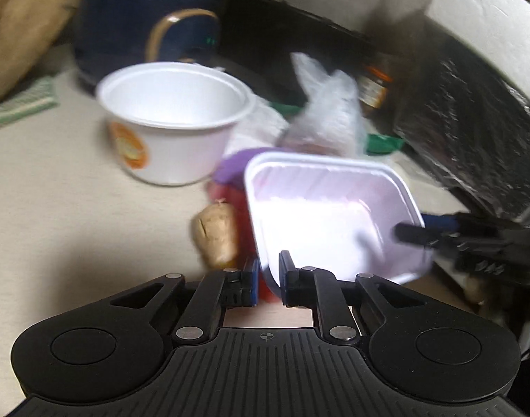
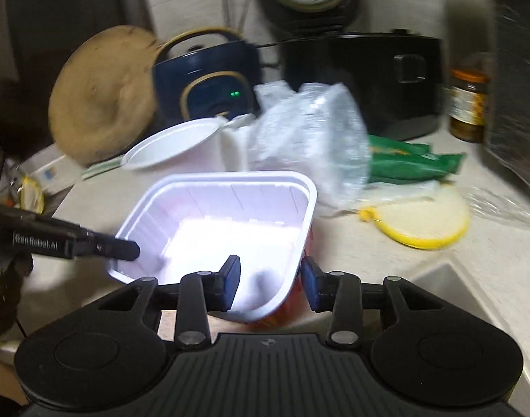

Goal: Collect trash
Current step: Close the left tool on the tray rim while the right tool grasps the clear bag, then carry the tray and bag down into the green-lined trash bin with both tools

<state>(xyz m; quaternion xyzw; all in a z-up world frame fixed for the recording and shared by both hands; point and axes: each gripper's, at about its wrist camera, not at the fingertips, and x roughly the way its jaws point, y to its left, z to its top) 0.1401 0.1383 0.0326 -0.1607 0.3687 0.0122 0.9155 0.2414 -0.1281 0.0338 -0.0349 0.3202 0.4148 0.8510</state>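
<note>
round bowl (image 1: 171,121) behind tray (image 1: 327,208) | plastic bag (image 2: 310,139) beside | jar (image 2: 468,104) far

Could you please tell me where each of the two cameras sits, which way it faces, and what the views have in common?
Left wrist: sits on the left gripper, looking forward and down over the counter; its fingers straddle the rim of the white square container, and the right gripper enters from the right.
Right wrist: sits on the right gripper, looking down at the same container; the left gripper reaches in from the left.
Shared: the container, round white bowl, crumpled clear plastic, blue cooker.
</note>
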